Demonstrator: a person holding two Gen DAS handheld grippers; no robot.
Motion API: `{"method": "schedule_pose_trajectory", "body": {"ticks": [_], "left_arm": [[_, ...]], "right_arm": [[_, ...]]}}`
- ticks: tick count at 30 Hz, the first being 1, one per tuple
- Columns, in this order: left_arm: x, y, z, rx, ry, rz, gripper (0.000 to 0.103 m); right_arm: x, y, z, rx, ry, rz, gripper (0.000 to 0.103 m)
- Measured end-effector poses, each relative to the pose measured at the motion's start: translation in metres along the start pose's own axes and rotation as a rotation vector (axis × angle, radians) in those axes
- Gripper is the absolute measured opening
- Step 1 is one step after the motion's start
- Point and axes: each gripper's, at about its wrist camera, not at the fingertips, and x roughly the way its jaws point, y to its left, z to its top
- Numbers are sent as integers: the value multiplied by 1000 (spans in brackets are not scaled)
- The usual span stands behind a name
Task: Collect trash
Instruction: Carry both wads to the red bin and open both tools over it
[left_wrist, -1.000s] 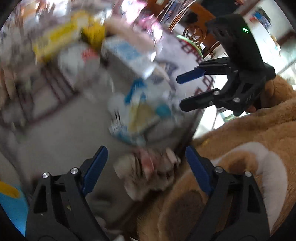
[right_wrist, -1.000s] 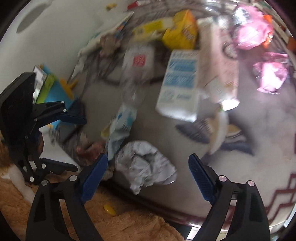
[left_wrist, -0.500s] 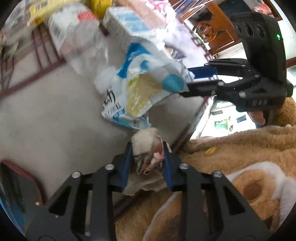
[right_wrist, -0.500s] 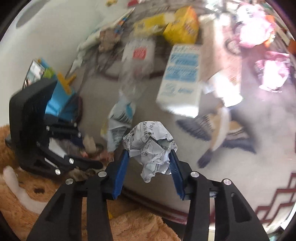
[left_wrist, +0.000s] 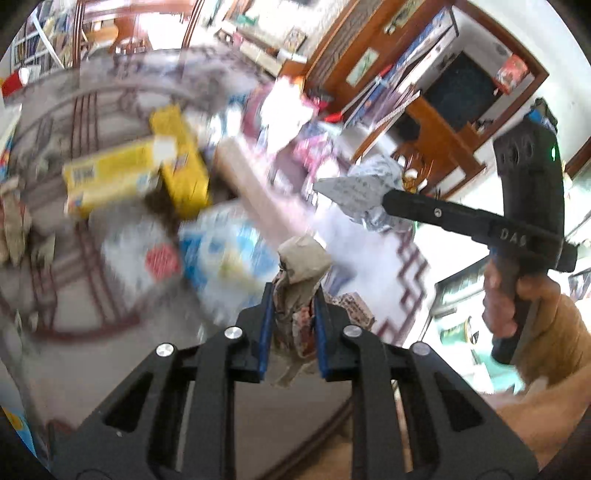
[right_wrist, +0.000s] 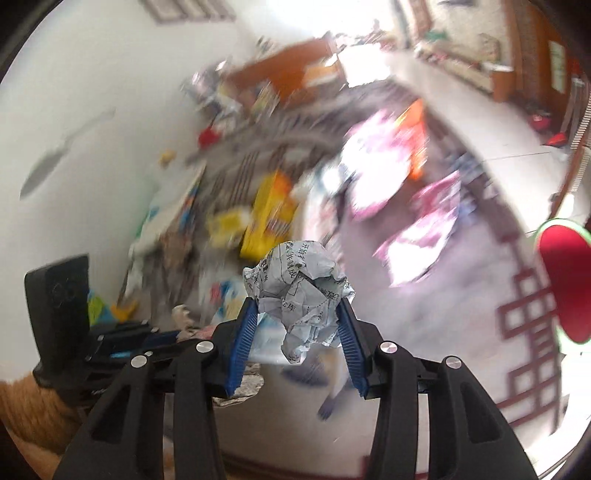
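My left gripper (left_wrist: 291, 295) is shut on a crumpled brown and red paper wad (left_wrist: 297, 273), held above the littered rug. My right gripper (right_wrist: 295, 314) is shut on a crumpled ball of printed white paper (right_wrist: 301, 291), also lifted off the rug. In the left wrist view the right gripper (left_wrist: 384, 201) shows at the upper right with its paper ball (left_wrist: 365, 192). In the right wrist view the left gripper (right_wrist: 162, 338) shows at the lower left. Both views are blurred.
The patterned rug (left_wrist: 402, 273) is strewn with litter: yellow boxes (left_wrist: 184, 166), a blue and white carton (left_wrist: 221, 254), a white bag with a red label (left_wrist: 147, 254), pink wrappers (right_wrist: 413, 218). Wooden furniture (left_wrist: 443, 122) stands behind. A red round object (right_wrist: 565, 280) is at the right.
Both grippers closed on their paper wads and have risen off the rug, tilting up toward the room. The litter now lies farther away below.
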Motion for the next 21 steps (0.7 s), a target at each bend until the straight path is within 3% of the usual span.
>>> {"method": "schedule_pose_trajectory", "body": {"ticks": [5,11,15,21], "left_arm": [[1,-12,37,-34,-94,16,19],[12,-42,71,-32,-166,70,19],[28,-66,92,14,-172,74,19],[68,-99,119,48,-136,21,19]], "right_arm": [[-34,-32,14,99,-135,-63,43],[-53,-76,18,213,-190,-140,43],[-65,-99,14,277,-210,-174,43],[-85,-133,7,326,-243,-245,44]]}}
